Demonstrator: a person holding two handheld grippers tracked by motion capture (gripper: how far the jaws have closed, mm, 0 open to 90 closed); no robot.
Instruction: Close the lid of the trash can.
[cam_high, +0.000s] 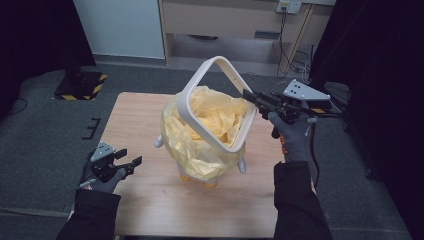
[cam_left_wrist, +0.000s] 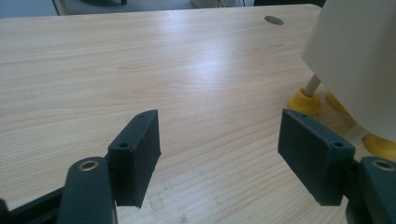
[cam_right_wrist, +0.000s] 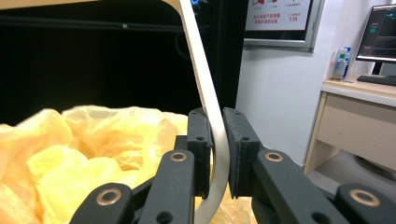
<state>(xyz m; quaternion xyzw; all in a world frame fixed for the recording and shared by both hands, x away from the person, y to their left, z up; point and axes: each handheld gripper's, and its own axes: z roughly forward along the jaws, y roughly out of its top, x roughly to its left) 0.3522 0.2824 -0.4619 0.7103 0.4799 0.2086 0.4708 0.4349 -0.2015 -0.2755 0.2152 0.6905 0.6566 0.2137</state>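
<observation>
Bin (cam_high: 200, 165), small, cream-white, on short pegs with yellow feet (cam_left_wrist: 304, 101), standing near the middle of the light wooden table (cam_high: 150, 200). Yellow plastic liner bag (cam_high: 210, 130) fitted inside, its edge folded out and draped over the upper body of the bin.

Rim frame (cam_high: 210, 75), white, a rounded-square ring, tilted: far side raised high above the bag, near side low against the bag's front.

Right gripper (cam_high: 252, 97), at the right side of the bin, jaws clamped on the right edge of the rim frame; in the right gripper view the white strip (cam_right_wrist: 215, 135) runs up between the two pads, pinched on both faces.

Left gripper (cam_high: 127, 159), at the table's left near edge, well apart from the bin, jaws spread wide with nothing between them; bare tabletop between the pads in the left gripper view.
</observation>
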